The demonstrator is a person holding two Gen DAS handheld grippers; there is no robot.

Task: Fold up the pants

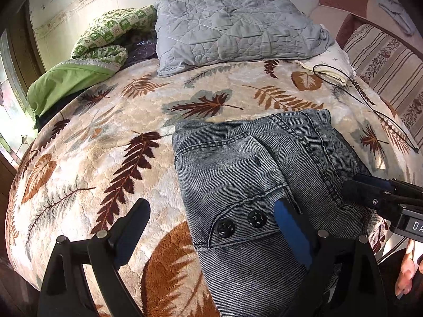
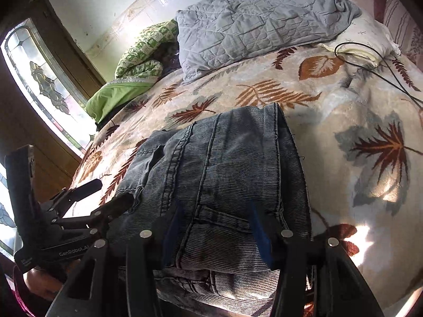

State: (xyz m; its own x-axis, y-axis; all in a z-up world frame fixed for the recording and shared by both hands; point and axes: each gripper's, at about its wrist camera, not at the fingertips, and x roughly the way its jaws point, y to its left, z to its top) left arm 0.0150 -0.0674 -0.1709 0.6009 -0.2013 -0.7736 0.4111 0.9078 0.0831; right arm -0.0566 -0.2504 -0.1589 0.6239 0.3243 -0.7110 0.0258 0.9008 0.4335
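I see one pair of pants (image 1: 264,174), grey-blue denim, lying folded into a compact stack on the bed (image 1: 87,163), at 6 o'clock in both wrist views. Its far folded edge runs across mid-frame; beyond it, toward 12 o'clock, the leaf-print blanket lies open up to the bedding. To 9 o'clock in the left wrist view the blanket is bare as far as the mattress edge.

The left gripper (image 1: 214,223) has its jaws spread wide: one finger is over the blanket, the other rests over the waistband area beside two black buttons (image 1: 240,223). The right gripper (image 2: 215,227) also has its jaws released, straddling the near end of the stack without clamping it.

Count at 12 o'clock: one grey quilted pillow (image 1: 232,29), one green patterned quilt (image 1: 105,39), one white pillow (image 1: 333,60), one black cable (image 1: 370,105).

Legible writing: "GenRobot.AI" on the left gripper body in the right wrist view; "DA" partly visible on the right gripper in the left wrist view.
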